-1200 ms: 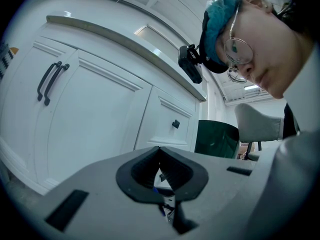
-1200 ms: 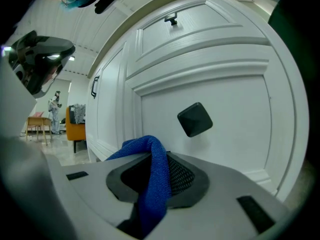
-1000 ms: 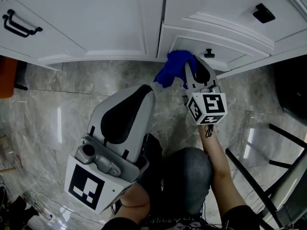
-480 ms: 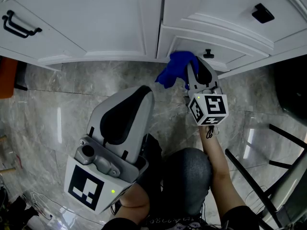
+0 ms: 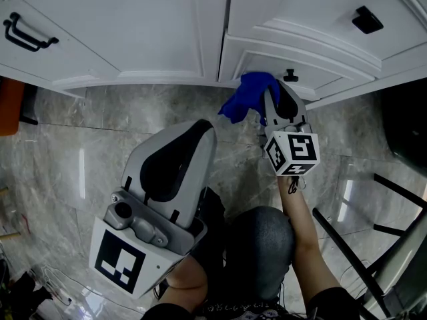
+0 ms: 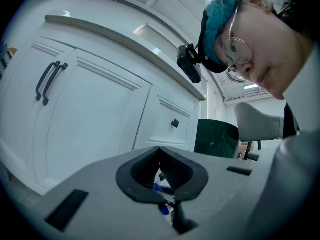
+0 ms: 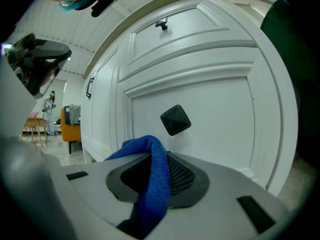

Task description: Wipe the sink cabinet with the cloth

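Clamping the blue cloth [image 5: 248, 97] [image 7: 155, 184] hard in the right gripper [image 5: 277, 92] [image 7: 160, 171], jaws clenched on a fold that runs up between them and spills out past the tips. Pressing that bunch against the sink cabinet [image 5: 133, 32], just left of the black knob [image 5: 290, 75] [image 7: 175, 119] and a bit below it. Holding the left gripper [image 5: 200, 127] [image 6: 161, 176] well away from the knob, back over the marble floor [image 5: 87, 125], jaws pinched together on nothing. Compared with a second ago: nudged cloth and right gripper a touch closer to the knob, kept the left one parked in the same spot.
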`<state>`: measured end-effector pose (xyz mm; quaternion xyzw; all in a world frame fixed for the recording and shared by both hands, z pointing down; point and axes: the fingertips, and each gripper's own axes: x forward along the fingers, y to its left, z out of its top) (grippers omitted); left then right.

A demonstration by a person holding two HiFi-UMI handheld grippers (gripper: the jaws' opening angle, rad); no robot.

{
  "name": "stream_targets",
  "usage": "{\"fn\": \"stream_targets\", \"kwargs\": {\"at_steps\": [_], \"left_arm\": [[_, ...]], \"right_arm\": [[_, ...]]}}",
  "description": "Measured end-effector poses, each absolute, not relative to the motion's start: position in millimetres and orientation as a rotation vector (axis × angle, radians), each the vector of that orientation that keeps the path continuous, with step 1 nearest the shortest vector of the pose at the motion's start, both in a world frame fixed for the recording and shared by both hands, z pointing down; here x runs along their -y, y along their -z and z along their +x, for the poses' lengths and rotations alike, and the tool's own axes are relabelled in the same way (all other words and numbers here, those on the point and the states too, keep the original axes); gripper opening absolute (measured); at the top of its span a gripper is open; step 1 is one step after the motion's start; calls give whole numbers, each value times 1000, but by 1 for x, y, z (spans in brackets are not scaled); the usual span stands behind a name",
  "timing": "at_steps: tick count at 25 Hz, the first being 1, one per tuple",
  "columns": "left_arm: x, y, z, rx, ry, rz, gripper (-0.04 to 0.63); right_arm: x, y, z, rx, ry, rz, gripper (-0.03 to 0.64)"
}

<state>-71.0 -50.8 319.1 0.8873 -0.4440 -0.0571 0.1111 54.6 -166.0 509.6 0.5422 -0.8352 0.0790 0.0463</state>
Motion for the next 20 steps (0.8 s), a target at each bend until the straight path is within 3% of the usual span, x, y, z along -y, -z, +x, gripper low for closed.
{"fn": "stream_targets", "kwargs": {"at_steps": [20], "left_arm": [[51,-320,-69,1304,154,2608,5]], "right_arm": [[164,-511,75,2522,-231,1716,89]]}}
